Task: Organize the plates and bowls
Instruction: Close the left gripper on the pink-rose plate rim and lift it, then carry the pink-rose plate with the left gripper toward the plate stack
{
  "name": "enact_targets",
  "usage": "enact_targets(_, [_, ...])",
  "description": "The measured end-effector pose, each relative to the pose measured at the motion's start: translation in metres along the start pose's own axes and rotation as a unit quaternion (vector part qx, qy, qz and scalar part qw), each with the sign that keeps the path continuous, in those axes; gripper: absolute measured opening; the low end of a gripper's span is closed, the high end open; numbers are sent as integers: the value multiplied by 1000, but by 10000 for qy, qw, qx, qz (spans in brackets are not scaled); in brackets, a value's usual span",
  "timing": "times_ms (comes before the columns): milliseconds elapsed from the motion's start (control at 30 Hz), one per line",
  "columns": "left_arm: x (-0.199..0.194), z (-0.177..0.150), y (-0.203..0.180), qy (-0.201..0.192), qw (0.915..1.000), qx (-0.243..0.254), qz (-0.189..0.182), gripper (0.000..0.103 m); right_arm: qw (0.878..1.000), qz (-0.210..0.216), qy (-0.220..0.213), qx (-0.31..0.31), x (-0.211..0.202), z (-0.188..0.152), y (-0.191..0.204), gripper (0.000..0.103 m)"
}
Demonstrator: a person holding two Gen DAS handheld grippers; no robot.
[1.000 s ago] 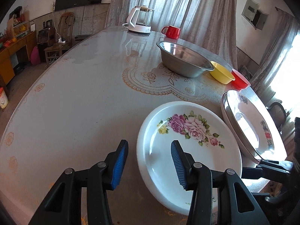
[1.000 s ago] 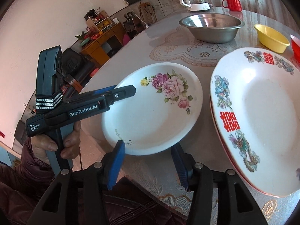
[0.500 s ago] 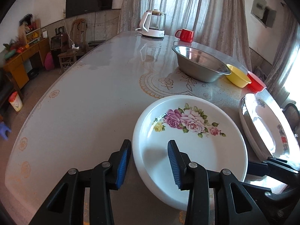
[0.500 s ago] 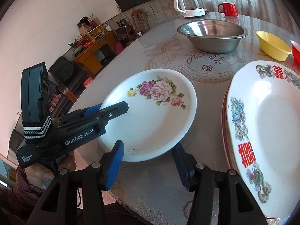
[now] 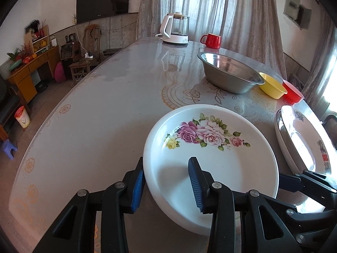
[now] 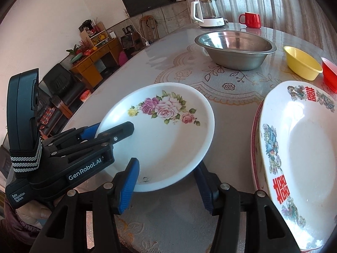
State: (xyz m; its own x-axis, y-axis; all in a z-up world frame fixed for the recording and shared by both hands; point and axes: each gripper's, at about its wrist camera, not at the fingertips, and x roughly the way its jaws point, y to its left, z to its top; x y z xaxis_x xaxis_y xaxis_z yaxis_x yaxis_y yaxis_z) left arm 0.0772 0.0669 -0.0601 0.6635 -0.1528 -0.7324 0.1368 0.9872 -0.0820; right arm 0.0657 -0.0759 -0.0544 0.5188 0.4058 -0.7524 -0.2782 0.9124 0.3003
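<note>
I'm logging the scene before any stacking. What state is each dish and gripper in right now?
Left gripper: open, jaws astride the rose plate's rim.
Right gripper: open, at the same plate's near edge.
Rose plate: flat on the table, empty.
Red-lettered plate: stacked on another plate, empty.
Steel bowl: upright, empty.
Yellow bowl: upright, empty.
Red bowl: upright.

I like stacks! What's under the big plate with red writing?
Another plate's pink rim peeks from under the big plate. The rest of it is covered.
</note>
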Motion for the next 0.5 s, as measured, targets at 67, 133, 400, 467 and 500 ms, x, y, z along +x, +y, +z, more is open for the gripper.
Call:
enact_targets(67, [2, 1, 0, -15, 10000, -15, 18, 41, 10000, -80, -17, -27, 2, 2, 1, 53])
enact_targets(133, [3, 3, 2, -26, 10000, -79, 25, 42, 9999, -149, -41, -59, 4, 4, 2, 53])
enact_targets(400, [4, 5, 9, 0, 9995, -320, 31, 36, 9990, -364, -151, -222, 12, 10, 9, 52])
enact_targets(467, [4, 5, 8, 2, 9994, -341, 65, 36, 9988, -412, -165, -228, 12, 12, 8, 48])
enact_targets(500, [4, 5, 7, 4, 9993, -358, 83, 36, 9987, -431, -163, -209, 12, 13, 7, 45])
